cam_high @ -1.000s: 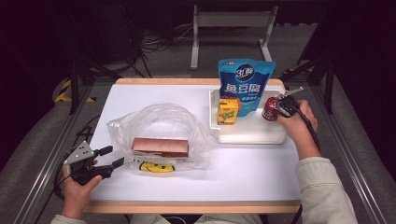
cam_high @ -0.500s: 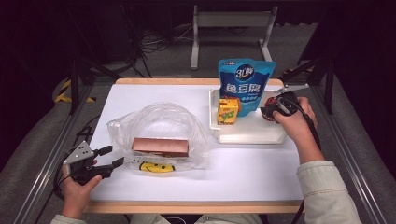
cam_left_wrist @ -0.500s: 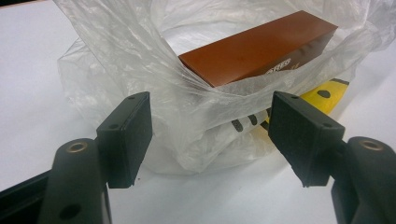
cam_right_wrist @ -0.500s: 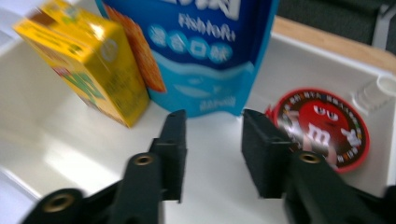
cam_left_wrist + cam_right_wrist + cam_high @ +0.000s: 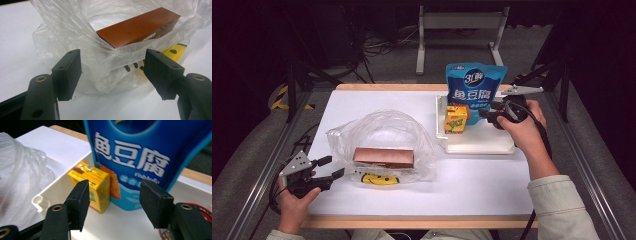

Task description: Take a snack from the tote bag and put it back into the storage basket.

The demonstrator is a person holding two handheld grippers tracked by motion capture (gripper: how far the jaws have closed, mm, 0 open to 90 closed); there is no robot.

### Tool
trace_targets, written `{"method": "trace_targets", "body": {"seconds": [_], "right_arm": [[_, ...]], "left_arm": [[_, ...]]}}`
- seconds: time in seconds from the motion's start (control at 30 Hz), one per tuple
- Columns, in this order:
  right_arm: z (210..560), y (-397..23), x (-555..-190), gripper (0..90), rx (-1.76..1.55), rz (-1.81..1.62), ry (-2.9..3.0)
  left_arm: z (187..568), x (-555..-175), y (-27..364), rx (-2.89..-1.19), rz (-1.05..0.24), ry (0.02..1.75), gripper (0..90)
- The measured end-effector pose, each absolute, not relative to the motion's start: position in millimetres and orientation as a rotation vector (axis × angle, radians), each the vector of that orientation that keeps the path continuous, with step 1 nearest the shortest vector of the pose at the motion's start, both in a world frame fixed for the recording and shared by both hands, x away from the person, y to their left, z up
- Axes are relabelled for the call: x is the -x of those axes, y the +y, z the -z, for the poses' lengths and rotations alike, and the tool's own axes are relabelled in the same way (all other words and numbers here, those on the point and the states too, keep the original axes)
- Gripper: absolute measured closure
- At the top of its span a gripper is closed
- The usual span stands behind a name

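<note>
**Two grippers, one half-packed bag**

Two open grippers framed the work at the white table [image 5: 472, 185]. The left gripper [image 5: 331, 167] lay low by the mouth of the clear plastic bag [image 5: 384, 135], jaws spread, with nothing pressed between them; in the left gripper view the pads [image 5: 70, 72] stood either side of the crumpled film [image 5: 105, 65] without pinching it, probably waiting to hold the opening steady. Inside the bag lay a brown box [image 5: 383, 157], flat on its long side, with a yellow smiley print [image 5: 380, 178] just in front of it.

The right gripper [image 5: 484, 115] hovered over the white tray [image 5: 477, 147], where its jaws had just been opening with nothing between them. A red can [image 5: 200, 220] sat low at the edge of the right gripper view, beside the jaw and apart from it, apparently just released. Ahead stood a yellow carton [image 5: 91, 185] touching the upright blue pouch [image 5: 140, 160], which leaned on the tray's far wall. Judging by the aim, the carton seemed the next pick for the bag.
</note>
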State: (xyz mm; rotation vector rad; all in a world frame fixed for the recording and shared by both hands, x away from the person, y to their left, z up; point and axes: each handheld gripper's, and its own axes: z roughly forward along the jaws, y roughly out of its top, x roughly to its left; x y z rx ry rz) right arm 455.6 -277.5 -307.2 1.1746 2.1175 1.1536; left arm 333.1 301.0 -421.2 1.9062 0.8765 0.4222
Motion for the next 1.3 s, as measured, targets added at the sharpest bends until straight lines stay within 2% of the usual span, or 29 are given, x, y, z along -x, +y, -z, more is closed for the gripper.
{"method": "trace_targets", "body": {"seconds": [0.1,0.2,0.5,1.3], "right_arm": [[304,-271,-453,40.0,-1.146,-1.173,2.130],[299,-260,-450,34.3,-1.113,-1.232,2.125],[284,-228,-442,29.9,-1.018,-1.339,2.148],[269,-182,-433,23.8,-0.782,-1.441,2.180]], "left_arm": [[421,-333,301,-1.910,-0.424,0.876,31.1],[421,-332,302,-1.902,-0.425,0.877,31.1],[420,-330,303,-1.892,-0.433,0.871,31.3],[419,-330,303,-1.885,-0.429,0.872,33.1]]}}
